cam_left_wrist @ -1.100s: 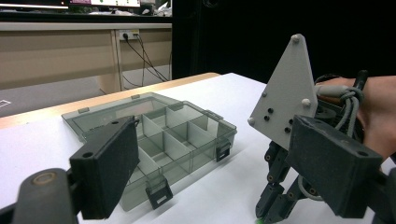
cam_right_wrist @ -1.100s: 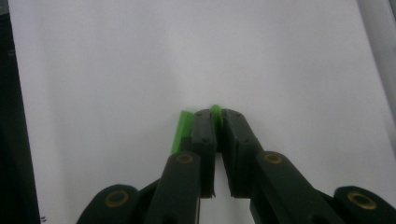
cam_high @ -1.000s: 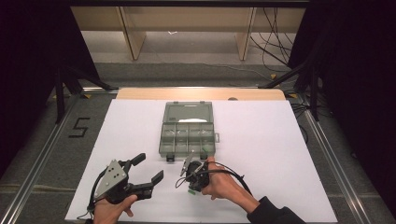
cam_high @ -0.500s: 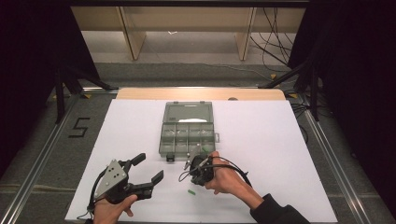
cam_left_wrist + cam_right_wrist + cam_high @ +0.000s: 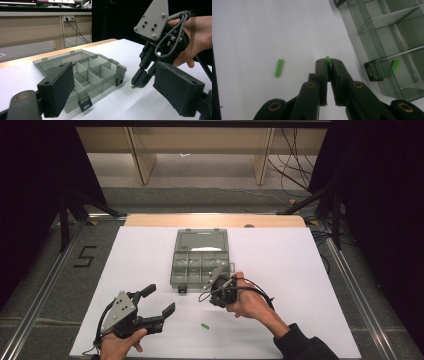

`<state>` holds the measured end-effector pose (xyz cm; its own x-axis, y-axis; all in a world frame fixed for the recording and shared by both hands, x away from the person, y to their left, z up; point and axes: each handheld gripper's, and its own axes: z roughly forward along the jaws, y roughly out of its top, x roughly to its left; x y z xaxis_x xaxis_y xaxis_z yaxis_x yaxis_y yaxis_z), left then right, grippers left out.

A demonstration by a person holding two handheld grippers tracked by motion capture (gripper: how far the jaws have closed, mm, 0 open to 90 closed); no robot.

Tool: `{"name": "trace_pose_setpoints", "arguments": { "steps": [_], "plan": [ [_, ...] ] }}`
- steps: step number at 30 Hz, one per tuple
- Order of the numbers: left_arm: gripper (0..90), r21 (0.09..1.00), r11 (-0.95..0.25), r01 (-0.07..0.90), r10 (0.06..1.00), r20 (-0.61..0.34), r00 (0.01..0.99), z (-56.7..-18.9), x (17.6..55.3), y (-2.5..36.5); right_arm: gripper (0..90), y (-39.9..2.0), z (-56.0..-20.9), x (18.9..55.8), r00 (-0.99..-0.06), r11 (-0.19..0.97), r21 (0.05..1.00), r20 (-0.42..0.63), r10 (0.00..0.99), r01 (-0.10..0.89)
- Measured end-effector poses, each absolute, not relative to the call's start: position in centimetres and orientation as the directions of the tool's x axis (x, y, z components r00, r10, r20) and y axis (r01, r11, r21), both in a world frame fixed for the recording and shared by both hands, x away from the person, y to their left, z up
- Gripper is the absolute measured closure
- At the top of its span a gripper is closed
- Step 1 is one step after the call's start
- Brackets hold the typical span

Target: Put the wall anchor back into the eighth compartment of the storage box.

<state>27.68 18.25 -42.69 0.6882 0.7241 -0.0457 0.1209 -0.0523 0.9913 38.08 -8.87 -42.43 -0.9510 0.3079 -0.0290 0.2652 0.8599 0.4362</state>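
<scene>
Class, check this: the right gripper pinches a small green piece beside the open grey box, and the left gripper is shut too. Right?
Not quite. The left gripper is open, as the high view shows. The right gripper does pinch a green piece beside the open grey box.

clear smoky glossy plastic box point(image 5: 200, 257), matt white table point(image 5: 310, 270), matt blk jaw pads.

My right gripper's point(image 5: 328, 65) black pads hide most of the small green plastic piece point(image 5: 327, 60); just its tip shows.

L tool point(image 5: 156, 301): blk jaws, grey plate (4 screws) | R tool point(image 5: 136, 83): blk, grey cable | dark sleeve point(image 5: 305, 346)
</scene>
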Motion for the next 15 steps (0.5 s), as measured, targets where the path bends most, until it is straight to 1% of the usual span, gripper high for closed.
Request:
{"name": "trace_pose_setpoints", "arguments": {
  "steps": [14, 15],
  "plan": [
    [15.9, 0.991, -0.054, 0.126, 0.726, -0.048, 0.686, -42.7, 27.6, 18.2, 84.4, -10.6, -41.0, 39.2, -0.935, 0.829, 0.487, -0.062, 0.348, 0.276],
    [15.9, 0.992, -0.038, 0.118, 0.720, -0.055, 0.692, -42.7, 27.7, 18.2, 84.4, -10.7, -40.9, 39.3, -0.934, 0.827, 0.488, -0.061, 0.352, 0.280]
  ]
}}
